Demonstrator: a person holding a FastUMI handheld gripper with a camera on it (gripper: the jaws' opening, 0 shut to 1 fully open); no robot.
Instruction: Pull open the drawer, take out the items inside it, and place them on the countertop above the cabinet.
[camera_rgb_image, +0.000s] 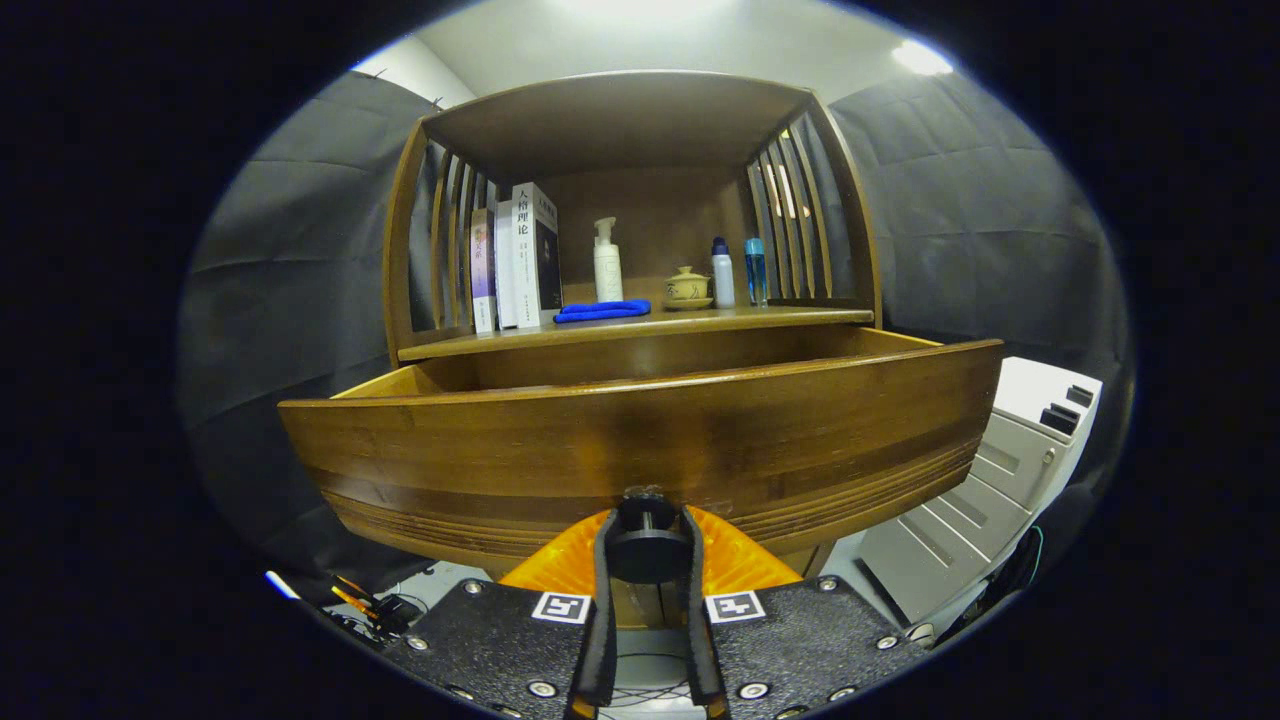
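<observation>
The wooden drawer stands pulled out from the cabinet, its wide front panel close ahead of me. My gripper is shut on the drawer's dark round knob, one finger pressing each side of it. The drawer's inside is hidden behind its front panel. Above it runs the countertop, carrying a folded blue cloth, a white pump bottle, a small lidded teacup on a saucer, a white bottle, a blue bottle and some upright books.
A slatted wooden hutch encloses the countertop on both sides and on top. To the right of the cabinet stands a light grey drawer unit. Cables and small tools lie on the floor at the lower left.
</observation>
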